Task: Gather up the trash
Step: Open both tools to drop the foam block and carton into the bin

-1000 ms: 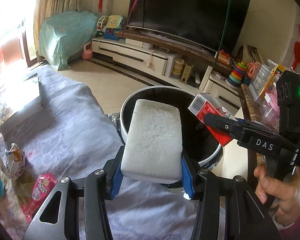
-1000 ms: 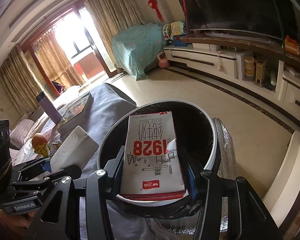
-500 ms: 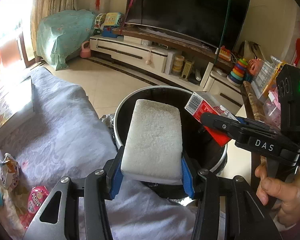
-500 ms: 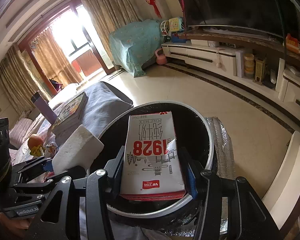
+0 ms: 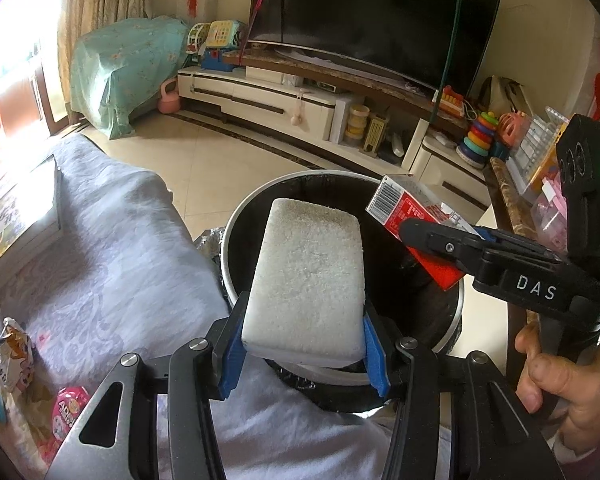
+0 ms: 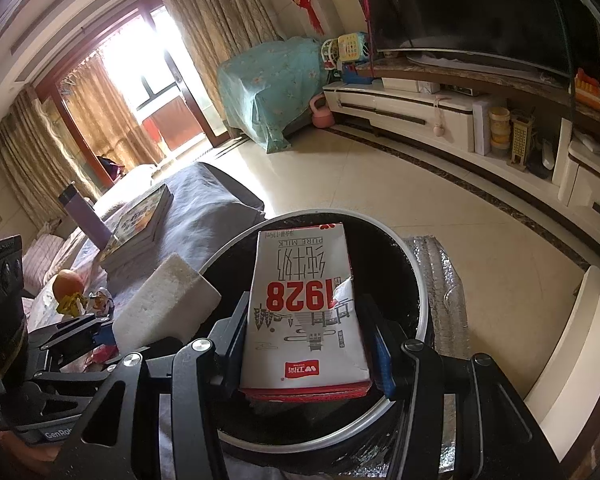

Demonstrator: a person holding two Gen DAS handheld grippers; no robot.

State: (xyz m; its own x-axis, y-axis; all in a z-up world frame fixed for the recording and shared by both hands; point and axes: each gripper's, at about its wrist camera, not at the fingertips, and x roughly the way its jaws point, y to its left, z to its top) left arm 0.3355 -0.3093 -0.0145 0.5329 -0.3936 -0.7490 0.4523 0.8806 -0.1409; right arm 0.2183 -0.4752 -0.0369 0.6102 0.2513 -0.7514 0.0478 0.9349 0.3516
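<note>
bin mouth [image 5: 236,236] open, both claws crowding

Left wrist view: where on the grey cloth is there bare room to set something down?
The grey cloth lies bare between the stack of books and the trash bin. Toward the lower left it is crowded: a snack packet and a pink packet lie there.

Can't see the bin [image 5: 236,240] bottom, hidden behind sponge [image 5: 308,280] and carton [image 6: 304,308]; hand [image 5: 560,392] cropped at right edge.
</note>
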